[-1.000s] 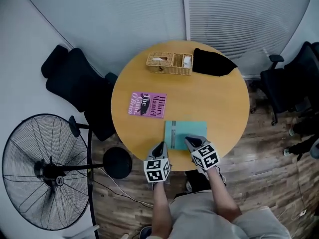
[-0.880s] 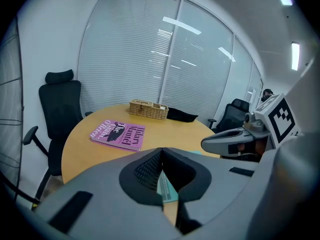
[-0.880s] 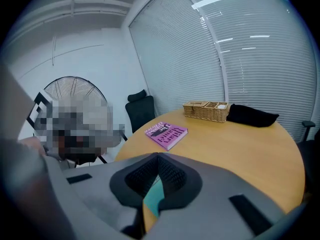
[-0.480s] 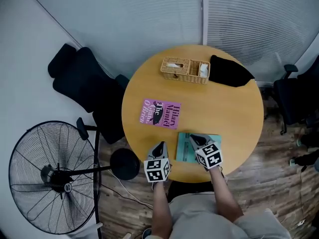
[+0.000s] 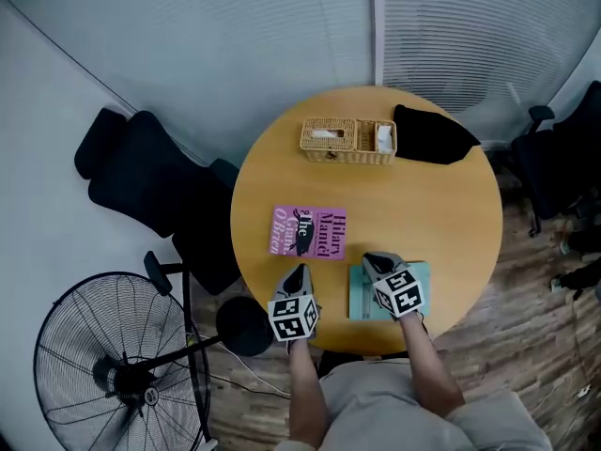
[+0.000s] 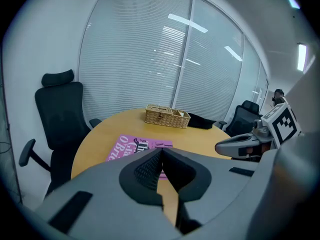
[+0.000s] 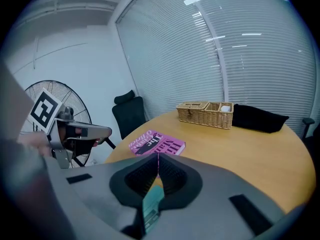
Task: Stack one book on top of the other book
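Note:
A purple book lies flat on the round wooden table, left of centre. A teal book lies near the front edge, partly hidden under my right gripper. That gripper is shut and empty, its tip over the teal book's far left corner. My left gripper is also shut and empty, just in front of the purple book's near edge. In the left gripper view the purple book lies just past the shut left gripper. In the right gripper view the purple book lies beyond the right gripper, with the teal book showing below.
A wicker basket and a black cloth sit at the table's far side. A black office chair stands to the left, a standing fan at lower left, and more chairs on the right.
Both grippers have moved forward and left over the table, nearer the purple book. The books lie as before; the head view itself has shifted.

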### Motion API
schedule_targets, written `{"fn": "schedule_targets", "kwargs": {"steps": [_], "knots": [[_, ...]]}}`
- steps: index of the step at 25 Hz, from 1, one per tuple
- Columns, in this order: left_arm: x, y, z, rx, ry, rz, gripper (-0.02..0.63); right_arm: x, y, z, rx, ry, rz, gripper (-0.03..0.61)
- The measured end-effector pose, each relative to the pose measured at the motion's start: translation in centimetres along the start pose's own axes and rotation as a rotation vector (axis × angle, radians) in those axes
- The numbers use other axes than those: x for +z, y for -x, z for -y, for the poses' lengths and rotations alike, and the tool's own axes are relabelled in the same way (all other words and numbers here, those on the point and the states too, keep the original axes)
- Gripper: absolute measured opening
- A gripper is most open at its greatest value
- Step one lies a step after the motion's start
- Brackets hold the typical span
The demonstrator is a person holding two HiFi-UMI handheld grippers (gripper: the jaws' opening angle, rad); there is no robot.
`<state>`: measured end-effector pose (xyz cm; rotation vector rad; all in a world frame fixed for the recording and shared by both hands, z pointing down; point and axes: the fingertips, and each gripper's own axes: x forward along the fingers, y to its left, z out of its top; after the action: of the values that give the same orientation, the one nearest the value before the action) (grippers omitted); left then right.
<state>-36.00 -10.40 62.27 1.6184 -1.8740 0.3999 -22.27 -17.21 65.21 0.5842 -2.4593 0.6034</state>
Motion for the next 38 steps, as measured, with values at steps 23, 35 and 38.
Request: {"fn": "schedule_targets", "kwargs": {"steps": [23,35,38], "knots": [[3.5,-6.7,-10.2,-0.069,-0.018,-0.03,0.094,0.8,-6.9,0.1,-0.172,-0.151,-0.015,0.203],[0.4,-9.8,-14.2,-0.108,0.001,-0.128,0.266,-0.4,-8.6,1.2,-0.256,-0.297,0.055,0.242],[-0.7,-10.9,-14.7,-0.133,0.045,-0.159,0.305,-0.8,-9.3,1.5,-0.244,-0.332,0.04,0.245]]}}
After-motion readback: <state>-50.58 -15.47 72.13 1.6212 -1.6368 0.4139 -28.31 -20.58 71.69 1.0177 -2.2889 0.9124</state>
